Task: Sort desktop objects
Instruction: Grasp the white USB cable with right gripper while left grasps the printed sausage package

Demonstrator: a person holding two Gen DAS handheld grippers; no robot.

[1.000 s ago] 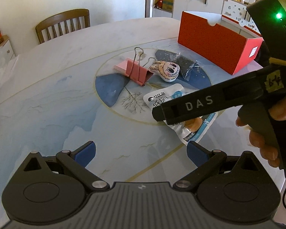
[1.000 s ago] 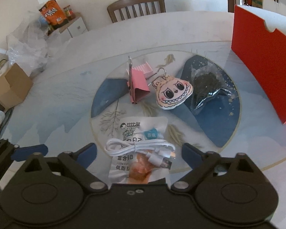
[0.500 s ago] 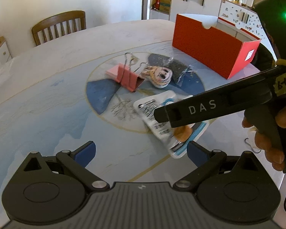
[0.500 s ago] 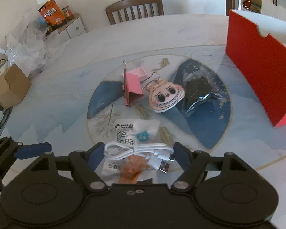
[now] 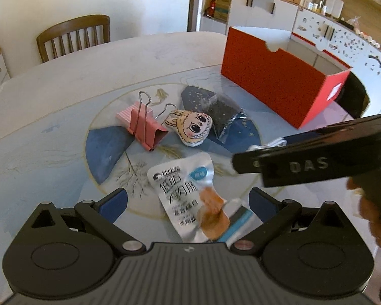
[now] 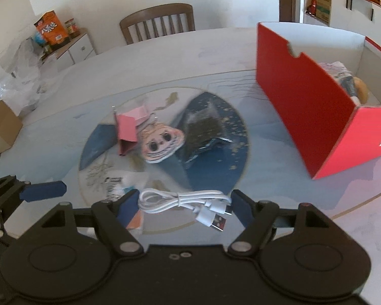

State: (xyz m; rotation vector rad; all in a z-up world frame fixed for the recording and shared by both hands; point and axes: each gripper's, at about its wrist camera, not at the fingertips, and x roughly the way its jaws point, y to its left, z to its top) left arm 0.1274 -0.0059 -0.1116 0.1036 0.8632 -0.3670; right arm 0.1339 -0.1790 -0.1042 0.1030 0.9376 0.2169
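White coiled cable (image 6: 184,200), seemingly clamped between the right jaws.

White USB cable (image 6: 188,200), coiled in bundle, held clear of table between blue pads. Silver snack pouch (image 5: 190,198) flat, nearest. Pink binder clip (image 5: 144,127), wire handles up, just beside cartoon-face plush charm (image 5: 190,127). Clear packet of dark bits (image 5: 221,117) beside charm. Red open-top box (image 6: 317,106) stands right, items inside.
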